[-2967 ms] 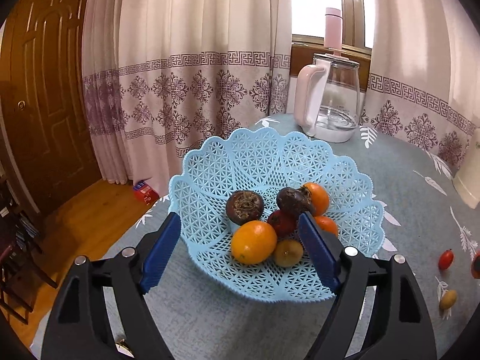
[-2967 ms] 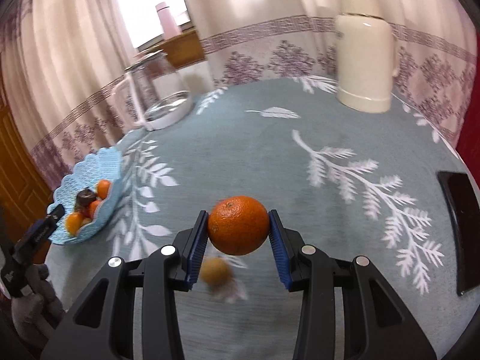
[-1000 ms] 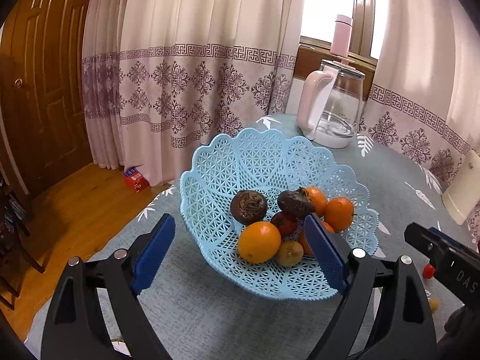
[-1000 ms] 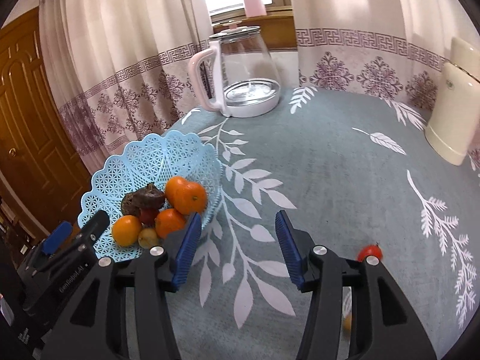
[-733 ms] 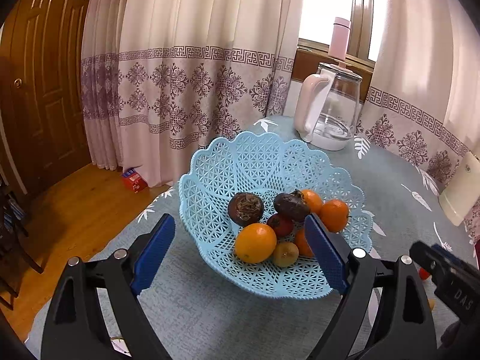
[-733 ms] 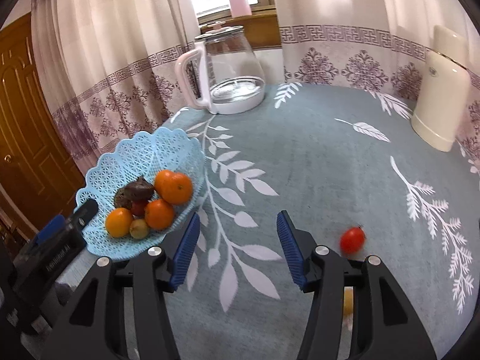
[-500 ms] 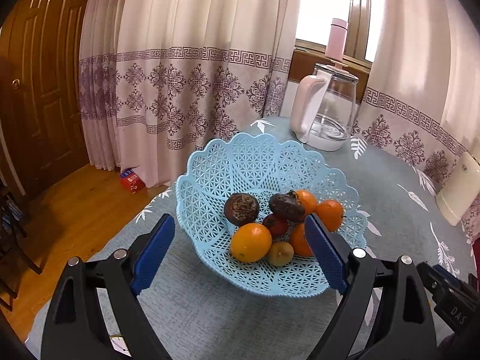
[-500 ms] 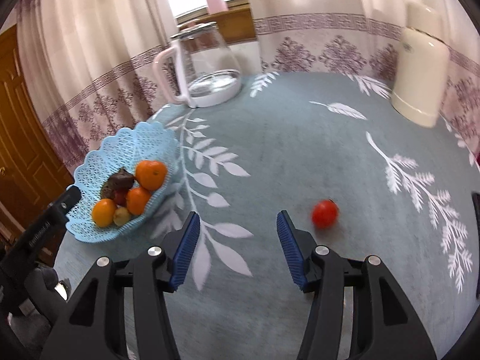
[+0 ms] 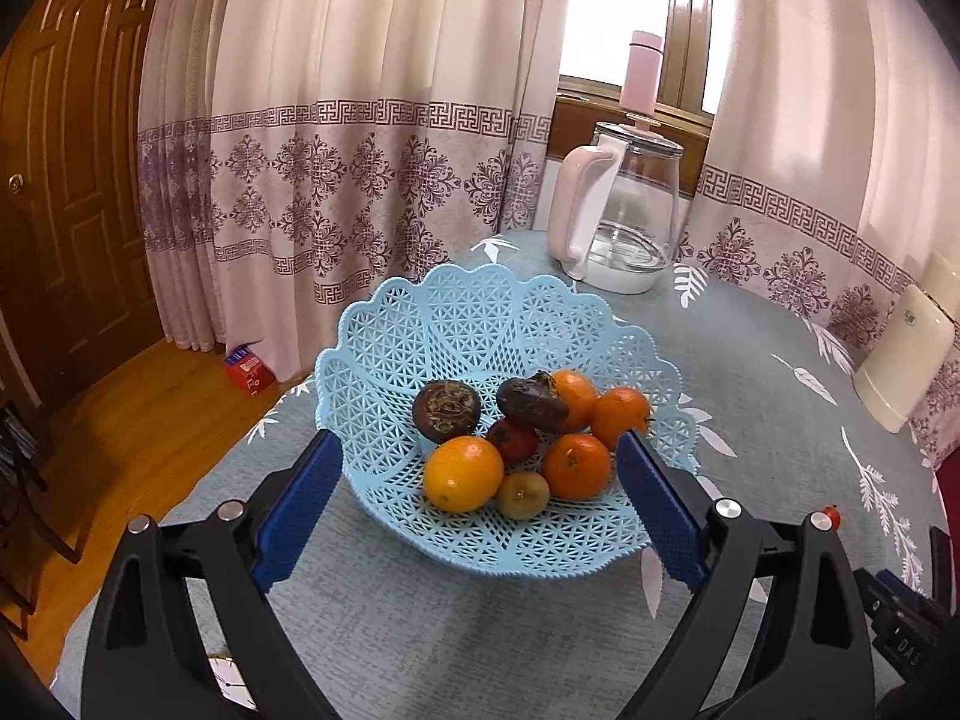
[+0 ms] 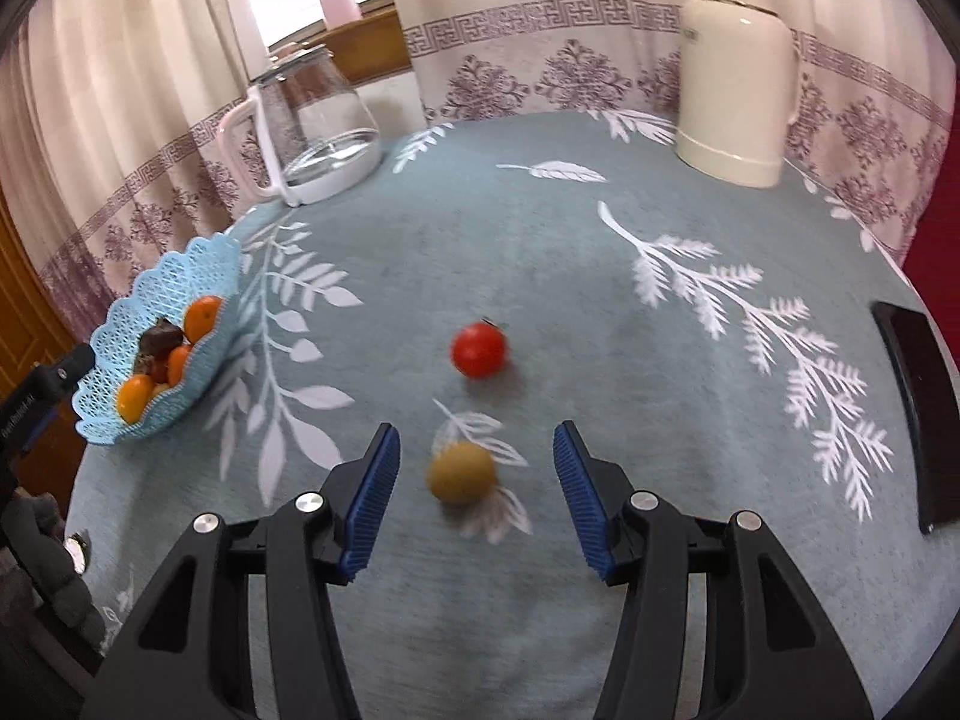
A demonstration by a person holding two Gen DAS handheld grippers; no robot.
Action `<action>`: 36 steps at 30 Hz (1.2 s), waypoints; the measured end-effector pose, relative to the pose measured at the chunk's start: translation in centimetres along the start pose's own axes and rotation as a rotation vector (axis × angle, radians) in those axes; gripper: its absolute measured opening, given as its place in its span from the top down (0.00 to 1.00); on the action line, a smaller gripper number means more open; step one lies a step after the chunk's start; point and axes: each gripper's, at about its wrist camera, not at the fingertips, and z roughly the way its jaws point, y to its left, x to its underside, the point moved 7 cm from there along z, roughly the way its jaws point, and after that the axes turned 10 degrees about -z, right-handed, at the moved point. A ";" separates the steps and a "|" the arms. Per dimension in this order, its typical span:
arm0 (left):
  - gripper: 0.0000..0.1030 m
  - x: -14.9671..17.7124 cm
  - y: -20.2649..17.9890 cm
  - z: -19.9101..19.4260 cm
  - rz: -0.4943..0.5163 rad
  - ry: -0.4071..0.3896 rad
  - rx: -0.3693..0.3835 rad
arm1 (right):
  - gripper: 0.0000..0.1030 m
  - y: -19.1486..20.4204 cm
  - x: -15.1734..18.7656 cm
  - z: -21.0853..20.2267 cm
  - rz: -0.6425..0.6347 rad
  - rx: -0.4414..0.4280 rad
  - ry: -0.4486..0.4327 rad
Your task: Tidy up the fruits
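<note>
Orange now in the basket; my right tongs, spread, swing back to frame the yellow fruit (left tongs spread too).

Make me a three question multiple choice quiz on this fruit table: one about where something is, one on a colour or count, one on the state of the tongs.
1. Where does the yellow-green fruit lie?
A. in the basket
B. on the cloth between the right tongs' open fingers
C. beside the thermos

2. How many fruits lie loose on the tablecloth in the right wrist view?
A. two
B. four
C. none

3. What are the left tongs doing?
A. shut on an orange
B. open, holding nothing
C. shut on the rim

Answers: 1 B, it sits between the blue pads. 2 A, only it and the red tomato. 3 B, the fingers stand wide either side of the blue basket.
</note>
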 end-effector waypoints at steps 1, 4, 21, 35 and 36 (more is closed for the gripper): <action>0.09 0.0 0.0 0.0 0.000 0.000 0.001 | 0.48 -0.3 0.3 0.0 0.004 0.003 0.004; 0.09 0.0 -0.1 -0.1 0.000 -0.001 0.003 | 0.48 -0.6 0.8 0.1 0.006 0.007 0.014; 0.09 0.2 -0.8 -0.2 0.018 0.007 0.011 | 0.48 1.3 1.3 1.6 -0.049 -0.006 0.048; 0.09 0.5 -1.3 -0.3 0.033 0.007 0.020 | 0.67 2.0 0.9 2.6 -0.093 -0.008 0.059; 0.09 0.5 -1.4 -0.3 0.036 0.008 0.020 | 0.67 1.9 1.0 2.4 -0.088 -0.008 0.055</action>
